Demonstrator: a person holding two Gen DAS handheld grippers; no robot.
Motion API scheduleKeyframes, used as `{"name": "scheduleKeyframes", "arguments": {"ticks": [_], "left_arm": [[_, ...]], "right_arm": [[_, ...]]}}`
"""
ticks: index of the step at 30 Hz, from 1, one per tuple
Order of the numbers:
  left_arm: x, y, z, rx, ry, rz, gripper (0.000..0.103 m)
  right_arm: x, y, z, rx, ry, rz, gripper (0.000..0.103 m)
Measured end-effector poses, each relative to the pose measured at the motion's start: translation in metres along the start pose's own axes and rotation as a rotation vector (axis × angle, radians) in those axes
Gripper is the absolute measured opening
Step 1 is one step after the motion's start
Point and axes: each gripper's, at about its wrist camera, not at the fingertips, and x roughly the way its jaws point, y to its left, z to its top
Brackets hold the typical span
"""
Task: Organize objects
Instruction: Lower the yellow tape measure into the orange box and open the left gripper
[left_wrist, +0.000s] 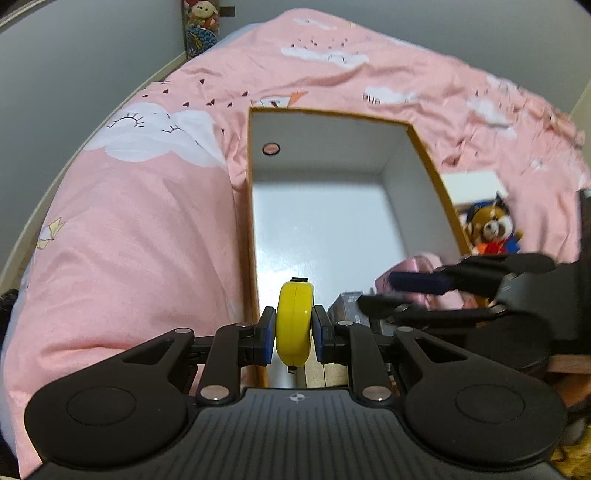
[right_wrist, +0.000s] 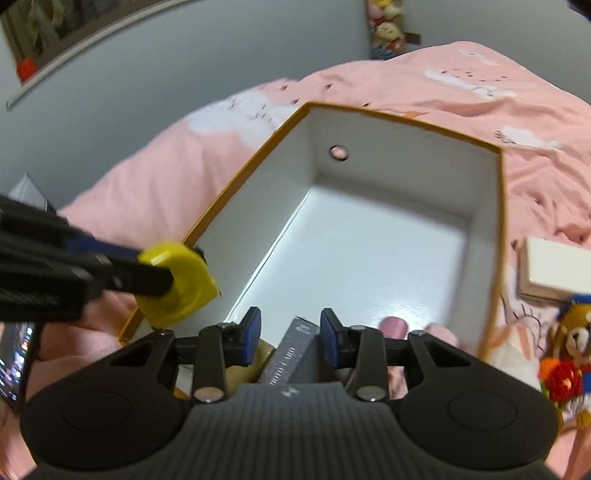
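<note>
L gripper (left_wrist: 293, 326) has its pads clamped on a yellow tape measure (left_wrist: 294, 325), gripped flat-side to flat-side w/ the disc on edge, so it looks ready to go straight down into the box (left_wrist: 325, 221) w/o snagging. The tape hangs just ahead of the fingers, right over the box's near-left wall; most of the box floor lies beyond it, bare and white. From the R wrist cam the same tape (right_wrist: 177, 284) sits off to the left at the box's rim, not yet inside.

R gripper (right_wrist: 290, 336) is partly open; a dark grey card box (right_wrist: 295, 350) lies between the pads, but I see a gap each side, so prob. not gripped yet. Can't tell for sure if either pad touches it. It lies at the near end of the box, directly under the fingers, beside a pink thing (right_wrist: 394, 326) just to the right.

Around: box sits on a pink duvet (left_wrist: 129, 221), soft and lumpy, so I'd guess it could tip or shift if pushed. Right of the R gripper, outside the box, a small white box (right_wrist: 554, 269) and a plush toy (right_wrist: 569, 350) lie on the duvet, prob. still to be packed. A phone (right_wrist: 14, 362) shows at the far-left edge.

In the way: the two grippers are close together at the near end; the R one crosses just right of the L fingers, so they could bump on a drop.
</note>
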Motion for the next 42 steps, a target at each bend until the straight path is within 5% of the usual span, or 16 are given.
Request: {"name": "scheduleKeyframes", "arguments": {"ticks": [17, 33, 38, 42], "left_arm": [[0.042, -0.06, -0.02, 0.218, 0.116, 0.315, 0.023], [0.049, -0.051, -0.026, 0.143, 0.155, 0.293, 0.023], [0.033, -0.055, -0.025, 0.137, 0.073, 0.251, 0.028], [0.014, -0.065, -0.028, 0.113, -0.081, 0.213, 0.027]], "right_arm": [[-0.02, -0.021, -0.026, 0.099, -0.055, 0.022, 0.039], [-0.025, -0.027, -0.033, 0.12, -0.049, 0.022, 0.045], [-0.026, -0.024, -0.034, 0.103, -0.049, 0.024, 0.051], [-0.032, -0.023, -0.035, 0.098, -0.066, -0.007, 0.053]]}}
